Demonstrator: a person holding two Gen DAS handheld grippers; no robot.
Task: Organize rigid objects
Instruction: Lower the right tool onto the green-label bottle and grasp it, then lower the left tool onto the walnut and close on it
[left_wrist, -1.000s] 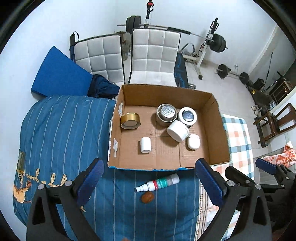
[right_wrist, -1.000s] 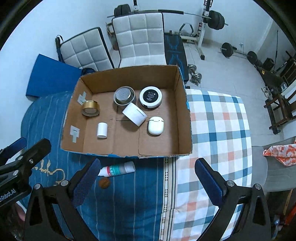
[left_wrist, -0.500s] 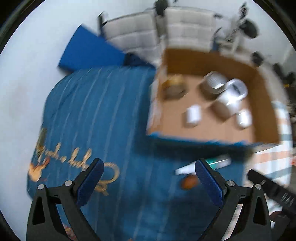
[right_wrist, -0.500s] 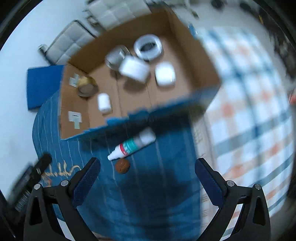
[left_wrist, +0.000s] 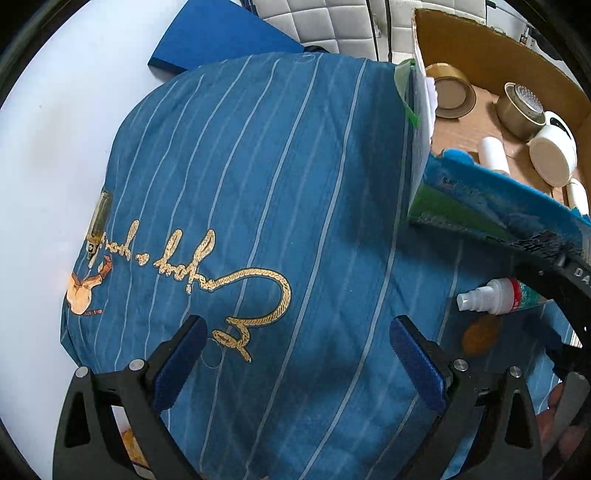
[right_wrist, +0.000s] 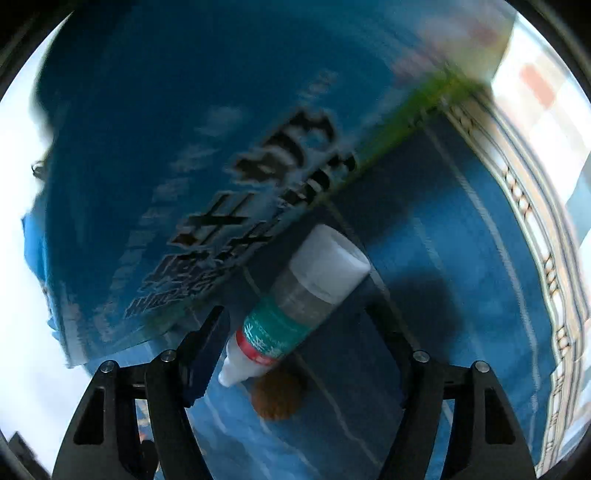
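Observation:
A white spray bottle (right_wrist: 295, 306) with a green and red label lies on the blue striped bedcover, right in front of the box's blue printed wall (right_wrist: 177, 184). My right gripper (right_wrist: 299, 347) is open, low over the bed, its fingers on either side of the bottle. A small brown round thing (right_wrist: 279, 400) lies just under the bottle's nozzle. In the left wrist view the bottle (left_wrist: 495, 295) and brown thing (left_wrist: 480, 332) lie at right, partly behind the right gripper's black arm (left_wrist: 561, 269). My left gripper (left_wrist: 299, 365) is open and empty over the bedcover.
The cardboard box (left_wrist: 480, 48) holds a gold tape roll (left_wrist: 452, 94), a metal tin (left_wrist: 521, 110), a white jar (left_wrist: 552, 158) and a white tube (left_wrist: 493, 153). A blue pad (left_wrist: 221, 33) and white padded chair (left_wrist: 325, 18) stand behind. Checked cloth (right_wrist: 546, 96) lies right.
My right gripper has dropped fast toward the bed and now straddles the spray bottle. My left gripper has swung left and lower, away from the box.

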